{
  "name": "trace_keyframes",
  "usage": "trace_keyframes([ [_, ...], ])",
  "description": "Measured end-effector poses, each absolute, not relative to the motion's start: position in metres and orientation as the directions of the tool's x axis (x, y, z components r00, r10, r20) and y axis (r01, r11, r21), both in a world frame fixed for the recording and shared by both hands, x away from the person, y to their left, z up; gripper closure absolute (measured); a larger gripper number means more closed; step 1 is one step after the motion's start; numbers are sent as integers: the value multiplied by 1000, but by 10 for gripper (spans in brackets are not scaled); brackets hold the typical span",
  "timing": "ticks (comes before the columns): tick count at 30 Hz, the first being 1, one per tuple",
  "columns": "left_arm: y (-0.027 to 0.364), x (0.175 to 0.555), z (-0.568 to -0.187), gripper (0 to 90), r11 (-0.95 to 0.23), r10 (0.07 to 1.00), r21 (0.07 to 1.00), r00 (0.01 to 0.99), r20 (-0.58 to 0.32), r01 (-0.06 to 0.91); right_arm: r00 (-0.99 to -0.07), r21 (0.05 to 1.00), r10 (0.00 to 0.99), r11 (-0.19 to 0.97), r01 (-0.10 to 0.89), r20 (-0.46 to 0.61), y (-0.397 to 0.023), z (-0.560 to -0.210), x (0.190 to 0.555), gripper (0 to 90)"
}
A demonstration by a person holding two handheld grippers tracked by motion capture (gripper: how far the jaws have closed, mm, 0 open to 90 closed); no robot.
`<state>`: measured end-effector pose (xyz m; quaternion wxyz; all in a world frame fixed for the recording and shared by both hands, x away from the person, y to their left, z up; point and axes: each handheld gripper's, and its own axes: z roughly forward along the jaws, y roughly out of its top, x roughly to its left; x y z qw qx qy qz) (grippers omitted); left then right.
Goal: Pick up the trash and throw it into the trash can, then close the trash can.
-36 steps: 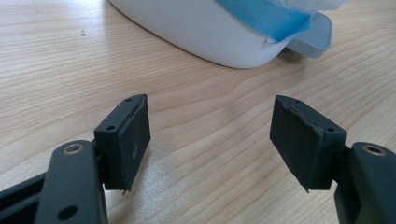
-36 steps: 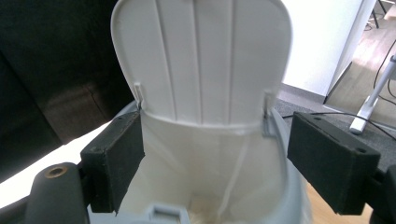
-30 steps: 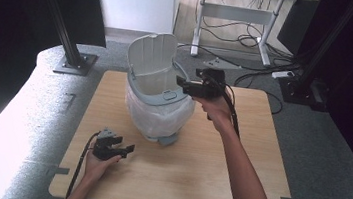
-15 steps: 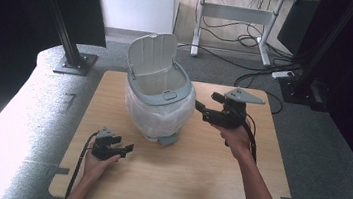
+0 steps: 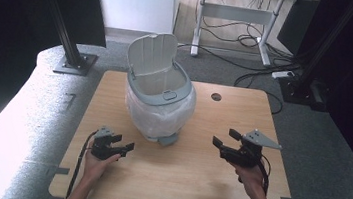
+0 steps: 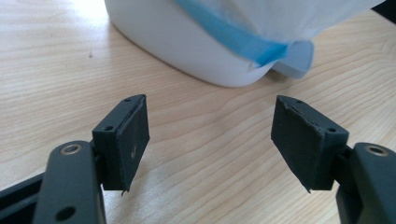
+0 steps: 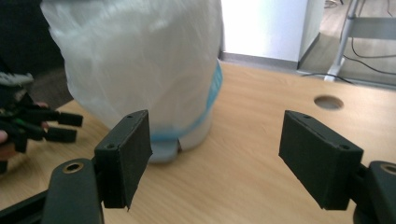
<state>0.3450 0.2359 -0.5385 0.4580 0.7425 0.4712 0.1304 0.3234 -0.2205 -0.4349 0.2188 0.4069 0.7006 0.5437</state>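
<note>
A small white bin (image 5: 158,107) lined with a white plastic bag stands at the middle back of the wooden table (image 5: 195,182). Its grey lid (image 5: 152,54) is up and its foot pedal (image 5: 167,140) faces me. My left gripper (image 5: 125,142) rests low at the near left, open, pointing at the bin's base (image 6: 187,42) with nothing between its pads (image 6: 210,135). My right gripper (image 5: 224,137) is at the near right, aimed left at the bin (image 7: 140,60). Its jaws have just been closing a little but stand open (image 7: 217,154) around nothing.
A round cable hole (image 5: 216,97) is in the table's far right part. Behind the table are a white desk frame (image 5: 234,13), floor cables (image 5: 251,42), a power strip (image 5: 285,74) and black stand posts (image 5: 66,36). My left gripper (image 7: 51,126) shows in the right gripper view.
My right gripper has come away from the bin's raised lid, moving down and toward me to the near right of the table. The left hand has stayed put.
</note>
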Motion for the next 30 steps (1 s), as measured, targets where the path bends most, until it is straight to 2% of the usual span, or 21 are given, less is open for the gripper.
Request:
trace_keyframes([
  [11, 239, 339, -521, 244, -103, 813, 826, 526, -250, 554, -534, 925, 828, 53, 375, 169, -241, -482, 307, 259],
  [21, 235, 335, -509, 192, -150, 793, 829, 566, -225, 539, -514, 917, 841, 60, 395, 167, -251, -490, 303, 260],
  [30, 233, 332, -495, 170, -145, 769, 835, 591, -243, 531, -506, 907, 841, 46, 419, 191, -254, -499, 299, 271],
])
